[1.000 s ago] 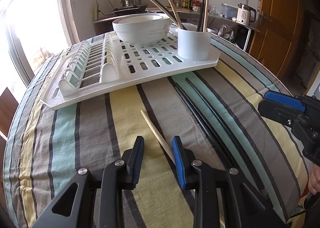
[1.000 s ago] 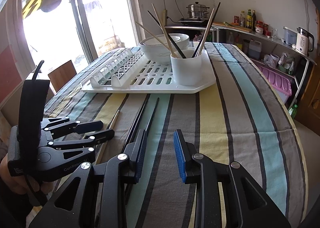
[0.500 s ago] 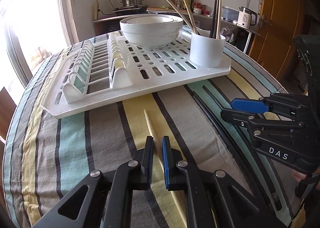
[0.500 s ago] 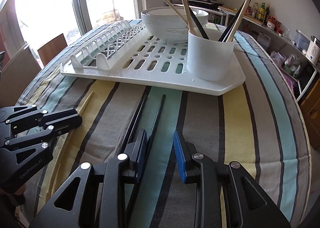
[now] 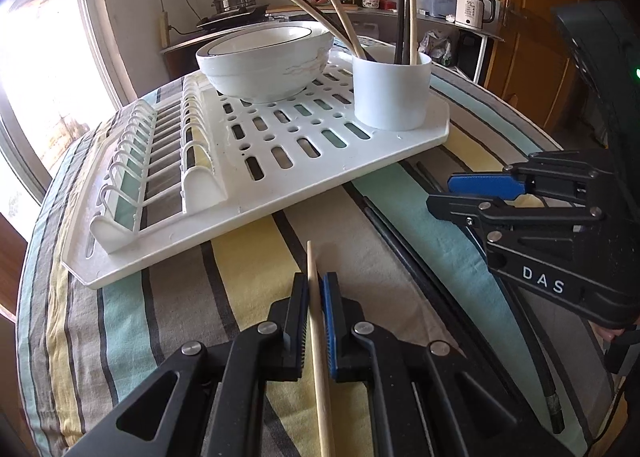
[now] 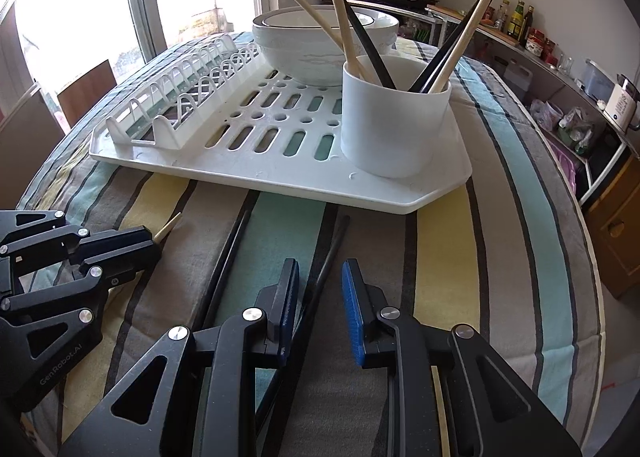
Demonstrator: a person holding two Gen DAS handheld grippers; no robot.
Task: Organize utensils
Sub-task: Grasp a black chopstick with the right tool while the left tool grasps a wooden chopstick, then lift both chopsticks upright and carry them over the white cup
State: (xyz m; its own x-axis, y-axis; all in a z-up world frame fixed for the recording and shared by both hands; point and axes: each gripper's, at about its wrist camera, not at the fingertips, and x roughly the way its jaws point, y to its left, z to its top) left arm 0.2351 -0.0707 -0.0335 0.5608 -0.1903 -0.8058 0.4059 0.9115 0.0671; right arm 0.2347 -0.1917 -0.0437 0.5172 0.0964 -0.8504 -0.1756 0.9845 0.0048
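**Both grippers down on loose chopsticks in front of the drying rack**

The left gripper (image 5: pixel 316 307) has its jaws clamped narrowly on a pale wooden chopstick (image 5: pixel 313 269) that lies on the striped tablecloth (image 5: pixel 248 257), its tip pointing toward the white plastic slotted drying rack (image 5: pixel 400 145).

The right gripper (image 6: pixel 320 297) is closing, its blue-padded jaws standing either side of a black chopstick (image 6: pixel 328 253) on the cloth; a gap still shows beside the right pad, so the pads do not yet press on it. A second black chopstick (image 6: pixel 230 247) lies just to the left, roughly parallel, outside the jaws.

On the rack stands a white cylindrical utensil cup (image 6: pixel 394 121) holding several wooden and black chopsticks that lean outward. Behind it sit stacked white bowls with a dark rim (image 6: pixel 304 41). The rack's ribbed plate section on the left stands unfilled.
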